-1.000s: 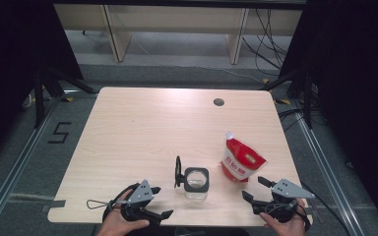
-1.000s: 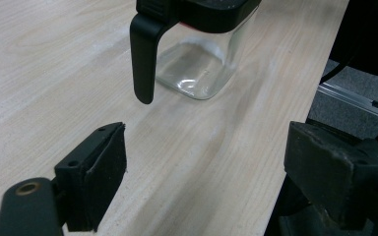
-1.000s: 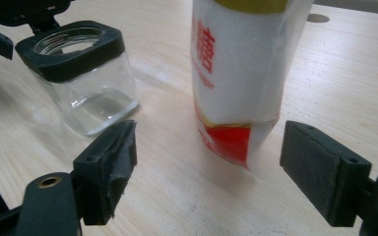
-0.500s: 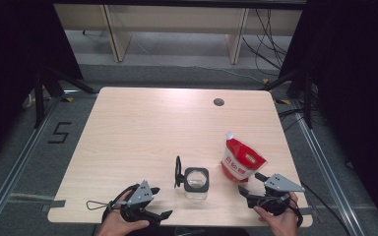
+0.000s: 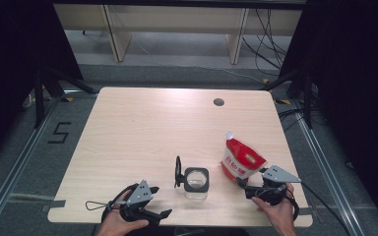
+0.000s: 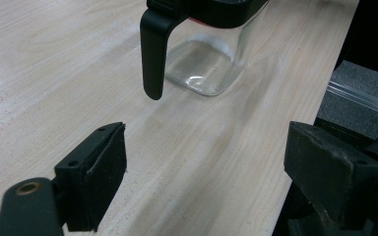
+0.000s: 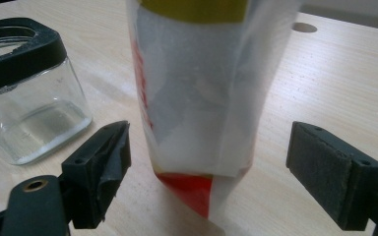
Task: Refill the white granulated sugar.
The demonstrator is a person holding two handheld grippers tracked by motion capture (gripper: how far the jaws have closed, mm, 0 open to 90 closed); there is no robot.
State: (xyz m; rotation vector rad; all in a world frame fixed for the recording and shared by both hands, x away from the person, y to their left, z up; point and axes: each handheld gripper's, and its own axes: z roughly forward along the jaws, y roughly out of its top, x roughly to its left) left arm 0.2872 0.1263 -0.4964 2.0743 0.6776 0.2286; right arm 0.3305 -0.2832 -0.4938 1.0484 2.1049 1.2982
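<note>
Right gripper (image 7: 209,162) closing in on pouch (image 5: 240,161), jaws just opened wider, standing wide either side of pouch's narrow edge, pads not touching yet. Best to go in level, pinch low-middle, gently, so pouch wouldn't buckle or tip. Left gripper (image 6: 216,172) wide, empty, near jar (image 5: 196,182). Jar just left of pouch, looked empty, lid open. Pouch upright, white contents showing through side.

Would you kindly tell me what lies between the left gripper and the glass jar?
Only bare wooden table separates the left gripper from the glass jar, per the left gripper view.
</note>
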